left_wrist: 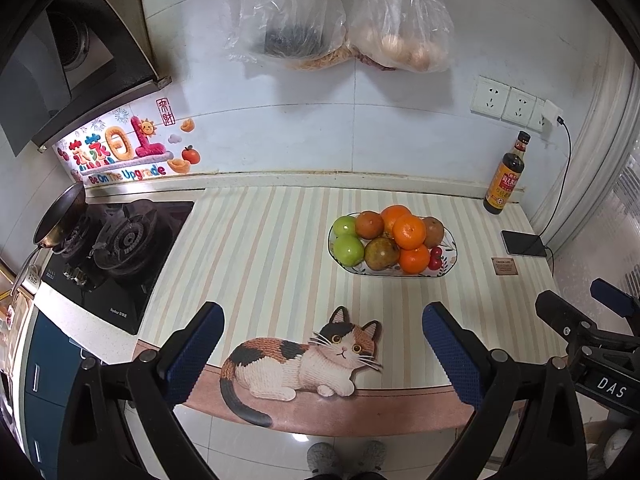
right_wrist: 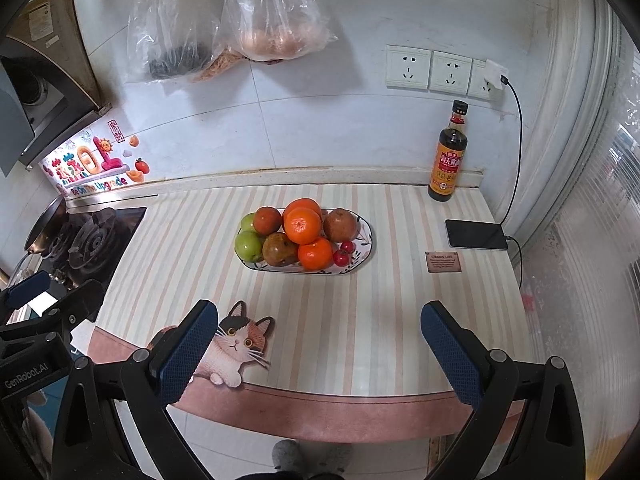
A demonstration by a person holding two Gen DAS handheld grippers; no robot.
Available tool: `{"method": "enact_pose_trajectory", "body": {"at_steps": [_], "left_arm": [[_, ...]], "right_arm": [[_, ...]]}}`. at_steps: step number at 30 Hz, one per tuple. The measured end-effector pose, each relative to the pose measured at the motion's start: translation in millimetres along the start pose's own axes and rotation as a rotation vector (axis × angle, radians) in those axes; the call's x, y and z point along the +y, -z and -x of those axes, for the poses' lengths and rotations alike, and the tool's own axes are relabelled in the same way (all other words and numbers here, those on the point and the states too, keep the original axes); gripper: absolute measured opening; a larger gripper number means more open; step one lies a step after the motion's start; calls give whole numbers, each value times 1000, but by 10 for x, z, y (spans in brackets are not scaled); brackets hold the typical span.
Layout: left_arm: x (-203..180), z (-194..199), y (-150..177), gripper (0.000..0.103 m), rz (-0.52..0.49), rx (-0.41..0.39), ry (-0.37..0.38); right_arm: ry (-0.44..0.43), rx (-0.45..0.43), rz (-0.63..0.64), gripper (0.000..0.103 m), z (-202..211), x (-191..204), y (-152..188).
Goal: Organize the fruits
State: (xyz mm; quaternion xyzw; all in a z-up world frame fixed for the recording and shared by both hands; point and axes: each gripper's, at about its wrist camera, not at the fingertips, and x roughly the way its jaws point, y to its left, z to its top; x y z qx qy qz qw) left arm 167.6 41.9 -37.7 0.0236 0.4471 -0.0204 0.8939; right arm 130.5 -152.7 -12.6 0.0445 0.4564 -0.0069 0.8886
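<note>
Left wrist view gives us the whole cat print (left_wrist: pixel 304 354); ours from the right half-hides it. Both the left gripper (left_wrist: pixel 322 344) and right gripper (right_wrist: pixel 320 346) gape wide, empty, well short of the fruit plate (right_wrist: pixel 362 254) mid-counter.

The plate (right_wrist: pixel 366 240) looks like glossy glazed ceramic, oranges (right_wrist: pixel 303 225) are dimpled and a bit shiny. The striped mat (right_wrist: pixel 360 320) is smooth with a sheen, fingers (right_wrist: pixel 450 354) have rough textured blue pads, wall bags (right_wrist: pixel 276 12) are crinkly clear plastic.
</note>
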Motion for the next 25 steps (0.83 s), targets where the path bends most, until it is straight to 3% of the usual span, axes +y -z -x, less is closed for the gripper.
{"method": "enact_pose_trajectory", "body": {"at_steps": [25], "left_arm": [[41,40,-9,102,6,-4,-5]], "right_arm": [[-9,0,-3,103,3,-3,-28]]}}
